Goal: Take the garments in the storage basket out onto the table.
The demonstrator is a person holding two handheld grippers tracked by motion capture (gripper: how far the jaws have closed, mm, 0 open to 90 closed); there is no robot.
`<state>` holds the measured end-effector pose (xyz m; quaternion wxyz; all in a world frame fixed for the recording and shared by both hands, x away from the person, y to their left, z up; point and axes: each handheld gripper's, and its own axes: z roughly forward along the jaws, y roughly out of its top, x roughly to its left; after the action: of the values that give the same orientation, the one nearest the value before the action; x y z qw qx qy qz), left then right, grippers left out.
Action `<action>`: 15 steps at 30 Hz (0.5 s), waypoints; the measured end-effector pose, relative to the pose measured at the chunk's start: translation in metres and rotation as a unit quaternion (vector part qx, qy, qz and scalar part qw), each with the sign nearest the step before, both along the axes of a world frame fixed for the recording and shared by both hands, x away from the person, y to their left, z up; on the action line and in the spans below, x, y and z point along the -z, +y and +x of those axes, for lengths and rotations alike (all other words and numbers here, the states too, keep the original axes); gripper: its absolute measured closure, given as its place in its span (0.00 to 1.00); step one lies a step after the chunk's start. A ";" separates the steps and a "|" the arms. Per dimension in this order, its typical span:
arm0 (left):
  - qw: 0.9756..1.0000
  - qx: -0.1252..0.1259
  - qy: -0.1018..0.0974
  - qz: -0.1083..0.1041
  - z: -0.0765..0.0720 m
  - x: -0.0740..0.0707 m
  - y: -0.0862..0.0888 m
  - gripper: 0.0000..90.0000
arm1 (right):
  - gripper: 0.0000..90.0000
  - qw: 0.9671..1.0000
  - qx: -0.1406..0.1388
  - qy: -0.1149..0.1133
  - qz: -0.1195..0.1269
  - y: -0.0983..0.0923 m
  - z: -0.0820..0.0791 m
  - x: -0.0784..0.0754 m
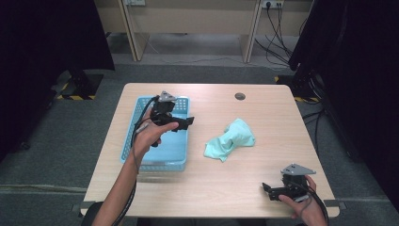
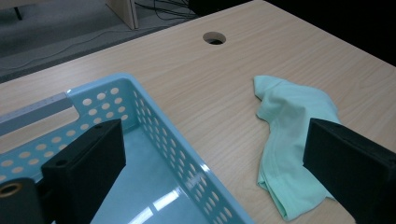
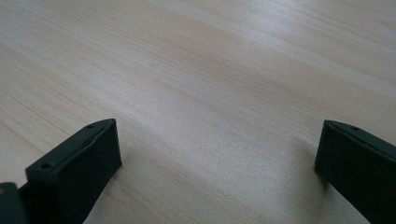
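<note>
Two hand-held grippers, one cloth, one basket, one counter.

Right hand-held gripper (image 1: pixel 277 190): near edge of the counter (image 1: pixel 226 188), about 5 o'clock from the counter's middle. Jaws spread wide, nothing between them, low over bare wood.

Left hand-held gripper (image 1: pixel 181 123): hovers over the blue basket (image 1: pixel 141 162), at about 9 o'clock. Jaws spread wide, nothing held.

Cloth (image 1: pixel 231 139): pale green, crumpled, lying on the counter just right of the basket and apart from it. From the left hand-held gripper it lies toward 3 o'clock; from the right one, toward 11 o'clock. Long axis runs roughly 1 o'clock to 7 o'clock. The left hand-held gripper looks the nearer and already faces it, so the pickup likely falls to that hand.

Basket: perforated plastic, nothing visible inside.

Counter: light wood grain, with a round cable hole (image 1: pixel 240 96) toward 12 o'clock.

Room: grey carpet, dark curtains at both sides, wooden furniture and trailing cables beyond.
</note>
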<state>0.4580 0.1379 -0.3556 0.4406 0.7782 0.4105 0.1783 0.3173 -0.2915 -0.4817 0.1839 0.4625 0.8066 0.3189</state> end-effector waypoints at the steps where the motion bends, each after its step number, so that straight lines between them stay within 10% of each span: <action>1: 1.000 -0.001 0.000 -0.001 -0.001 0.000 0.001 0.06 | 0.00 1.000 0.000 0.000 0.000 0.000 0.000 0.000; 15: 1.000 0.005 -0.019 -0.004 -0.020 -0.002 0.009 0.06 | 0.00 1.000 0.000 0.000 0.000 0.000 0.000 0.000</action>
<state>0.4384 0.1471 -0.3537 0.4518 0.7750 0.3993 0.1891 0.3173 -0.2914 -0.4817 0.1841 0.4629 0.8062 0.3193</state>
